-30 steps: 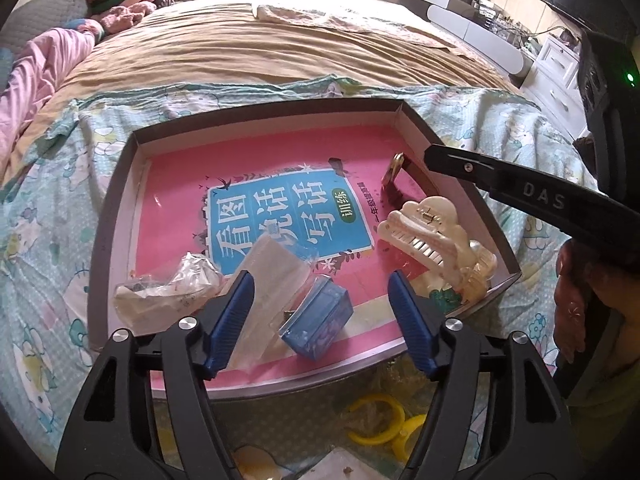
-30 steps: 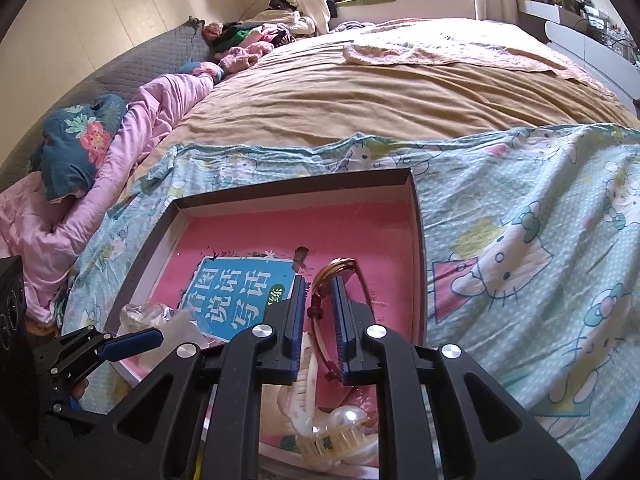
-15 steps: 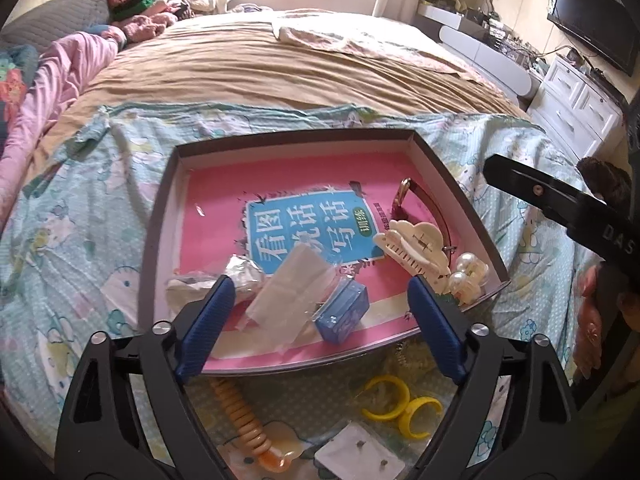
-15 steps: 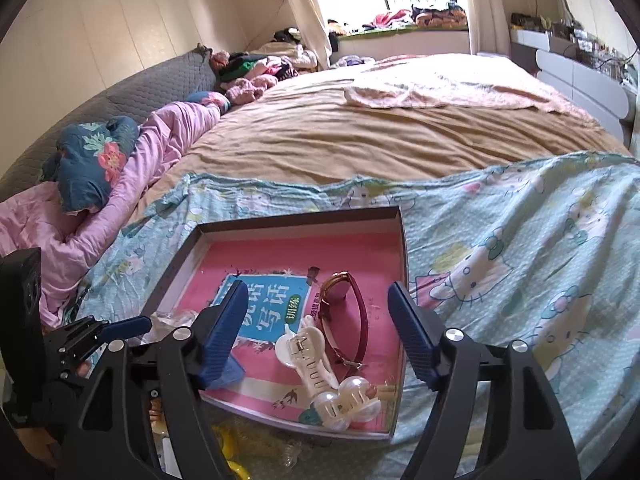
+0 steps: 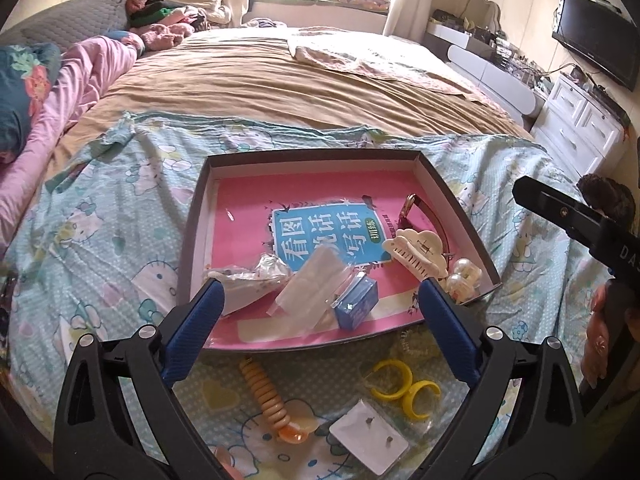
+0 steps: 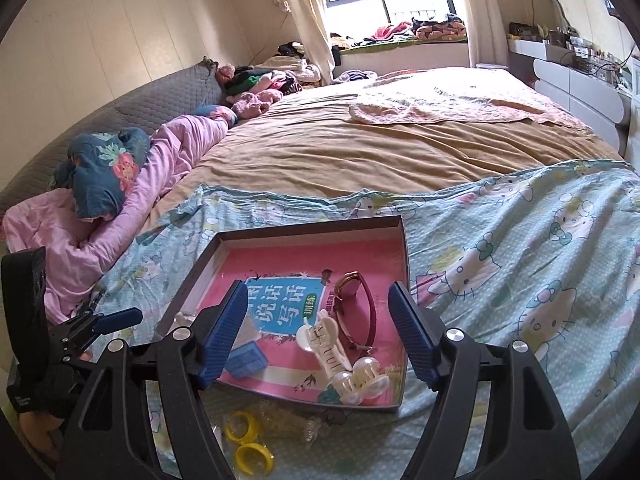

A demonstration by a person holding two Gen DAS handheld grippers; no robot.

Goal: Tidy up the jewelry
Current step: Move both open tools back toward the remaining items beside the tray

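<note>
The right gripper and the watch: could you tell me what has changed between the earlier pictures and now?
The right gripper let go of the watch, which now lies in the tray, and backed away. The left gripper has just been opening, nothing between its pads, and drew back too. The cream hair claw and blue box stayed put.

A tan blanket (image 6: 360, 148) covers the bed, a cartoon-cat sheet (image 6: 520, 248) spread over its near end — pink bedding (image 6: 132, 204) bunched leftward. What seems a television (image 5: 596, 44) hangs above white drawers (image 5: 580, 128).
</note>
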